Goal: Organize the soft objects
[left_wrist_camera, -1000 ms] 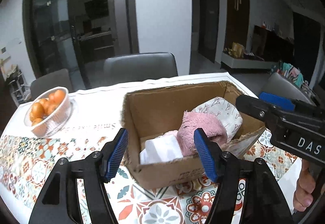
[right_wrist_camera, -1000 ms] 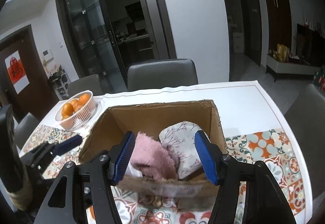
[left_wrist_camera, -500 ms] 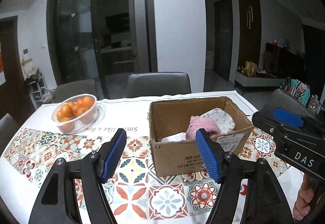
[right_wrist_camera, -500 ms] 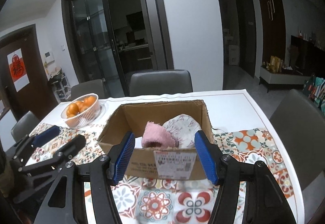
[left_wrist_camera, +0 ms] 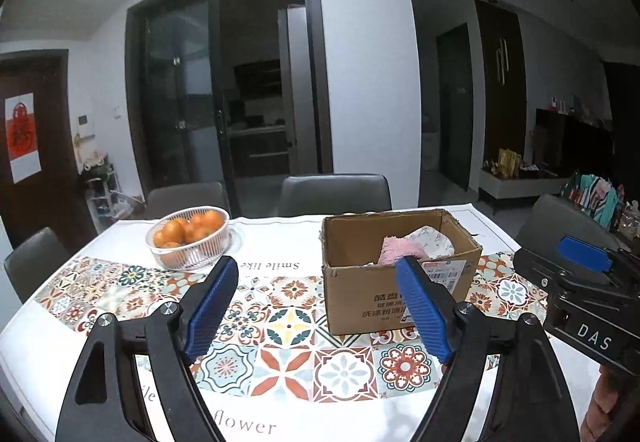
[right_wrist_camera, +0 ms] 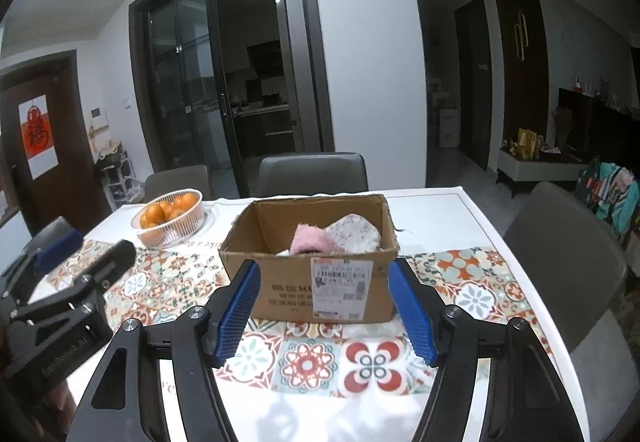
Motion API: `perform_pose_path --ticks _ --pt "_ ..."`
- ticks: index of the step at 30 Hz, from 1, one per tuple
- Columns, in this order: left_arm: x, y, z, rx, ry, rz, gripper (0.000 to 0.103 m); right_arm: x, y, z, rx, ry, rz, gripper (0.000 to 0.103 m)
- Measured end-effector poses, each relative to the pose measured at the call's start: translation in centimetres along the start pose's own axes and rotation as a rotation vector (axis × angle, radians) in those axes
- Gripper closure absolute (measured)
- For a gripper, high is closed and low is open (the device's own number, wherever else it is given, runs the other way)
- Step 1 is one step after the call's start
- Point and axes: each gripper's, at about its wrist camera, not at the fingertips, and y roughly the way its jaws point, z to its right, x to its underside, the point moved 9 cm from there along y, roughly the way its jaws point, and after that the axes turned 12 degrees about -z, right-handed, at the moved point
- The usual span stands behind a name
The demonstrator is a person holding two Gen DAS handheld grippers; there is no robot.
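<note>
The box [right_wrist_camera: 280, 238] is rough brown cardboard with a smooth paper label [right_wrist_camera: 342, 289]. The pink towel [right_wrist_camera: 312, 240] looks fluffy. The fruit basket [right_wrist_camera: 170, 224] is white plastic.

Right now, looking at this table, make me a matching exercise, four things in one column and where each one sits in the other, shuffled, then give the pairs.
Things:
1. pink towel
2. oranges
3. shipping label
4. cardboard box

Places:
A. in the white basket
B. stuck on the box's near wall
C. inside the box, beside the patterned cloth
D. on the tiled tablecloth

Pairs: 1-C, 2-A, 3-B, 4-D
</note>
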Motion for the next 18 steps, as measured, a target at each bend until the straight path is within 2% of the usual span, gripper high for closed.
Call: perform_pose_path --ticks 4,12,18 --pt "1.0 -1.4 0.0 -0.010 0.003 0.017 0.019 1.1 -1.6 0.2 0.022 0.002 0.021 0.030" --pt "3.3 -3.8 0.2 -0.018 0.007 0.034 0.009 3.6 -4.1 0.3 0.047 -0.007 0.027 0.030" --pt "4.7 -5.2 0.5 -0.004 0.018 0.042 0.008 5.2 -5.7 0.6 0.054 0.003 0.040 0.030"
